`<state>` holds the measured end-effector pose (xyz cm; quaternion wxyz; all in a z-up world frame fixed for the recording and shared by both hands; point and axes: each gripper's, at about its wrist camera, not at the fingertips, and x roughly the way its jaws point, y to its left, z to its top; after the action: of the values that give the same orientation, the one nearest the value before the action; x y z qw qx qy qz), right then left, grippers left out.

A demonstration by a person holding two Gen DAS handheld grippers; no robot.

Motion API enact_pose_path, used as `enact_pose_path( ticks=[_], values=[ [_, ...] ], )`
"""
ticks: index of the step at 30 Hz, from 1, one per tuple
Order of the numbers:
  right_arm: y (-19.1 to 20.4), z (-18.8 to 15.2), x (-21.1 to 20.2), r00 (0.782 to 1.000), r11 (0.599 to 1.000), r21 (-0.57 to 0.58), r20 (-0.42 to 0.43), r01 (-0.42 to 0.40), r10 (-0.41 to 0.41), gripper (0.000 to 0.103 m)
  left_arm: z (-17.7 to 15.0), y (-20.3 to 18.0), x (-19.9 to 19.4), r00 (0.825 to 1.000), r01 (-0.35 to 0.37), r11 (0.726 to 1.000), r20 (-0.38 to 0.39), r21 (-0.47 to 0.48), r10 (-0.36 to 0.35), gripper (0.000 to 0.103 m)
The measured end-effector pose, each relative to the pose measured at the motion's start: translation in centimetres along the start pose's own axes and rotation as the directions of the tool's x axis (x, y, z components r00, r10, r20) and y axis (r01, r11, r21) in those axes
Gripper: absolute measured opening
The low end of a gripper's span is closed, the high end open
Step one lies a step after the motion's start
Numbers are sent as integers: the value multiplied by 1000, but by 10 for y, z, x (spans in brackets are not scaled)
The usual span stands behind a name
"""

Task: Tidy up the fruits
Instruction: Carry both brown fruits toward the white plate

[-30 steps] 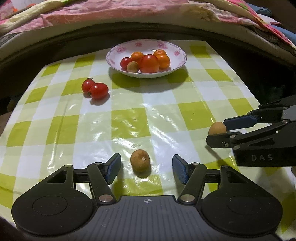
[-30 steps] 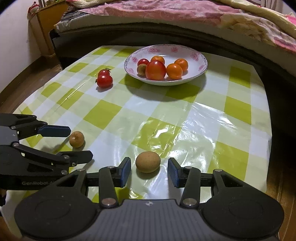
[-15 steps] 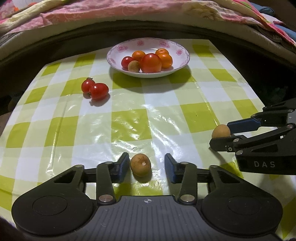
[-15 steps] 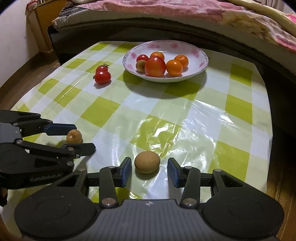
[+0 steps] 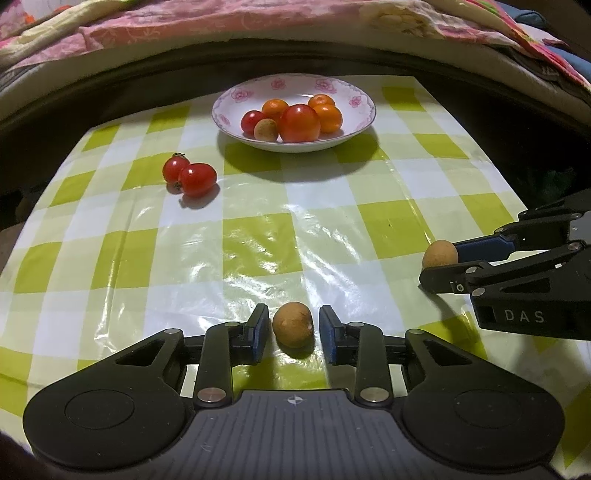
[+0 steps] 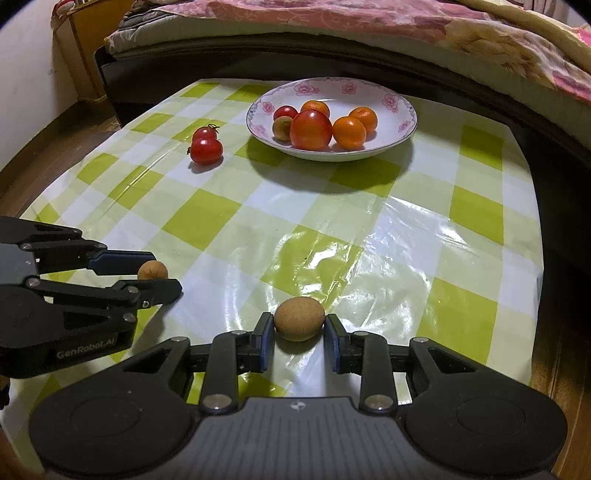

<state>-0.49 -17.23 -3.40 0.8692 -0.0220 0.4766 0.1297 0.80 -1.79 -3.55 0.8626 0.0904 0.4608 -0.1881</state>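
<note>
Beside the bed, only the right view shows a cabinet [image 6: 86, 48]; left gripper [image 5: 291, 334] closing around 1 fruit [image 5: 293, 324], right gripper [image 6: 299, 338] clenching another [image 6: 299, 319].

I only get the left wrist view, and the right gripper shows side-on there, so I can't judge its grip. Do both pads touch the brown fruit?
Observer: Yes. The right wrist view shows both pads of the right gripper pressing the brown fruit, one on each side.
Operator: Is it lifted?
Observer: It looks to rest on the tablecloth, with its shadow directly beneath.
Operator: Anything off-frame for me?
Observer: A wooden cabinet stands by the wall, left of the bed.
</note>
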Motion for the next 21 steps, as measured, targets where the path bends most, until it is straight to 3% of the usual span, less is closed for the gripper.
enact_pose_path(
  ticks=[21],
  values=[
    [1, -4, -4, 1000, 1000, -4, 9, 2, -2, 31, -1, -4, -3, 1000, 14, 1000, 0, 23, -14, 31]
  ],
)
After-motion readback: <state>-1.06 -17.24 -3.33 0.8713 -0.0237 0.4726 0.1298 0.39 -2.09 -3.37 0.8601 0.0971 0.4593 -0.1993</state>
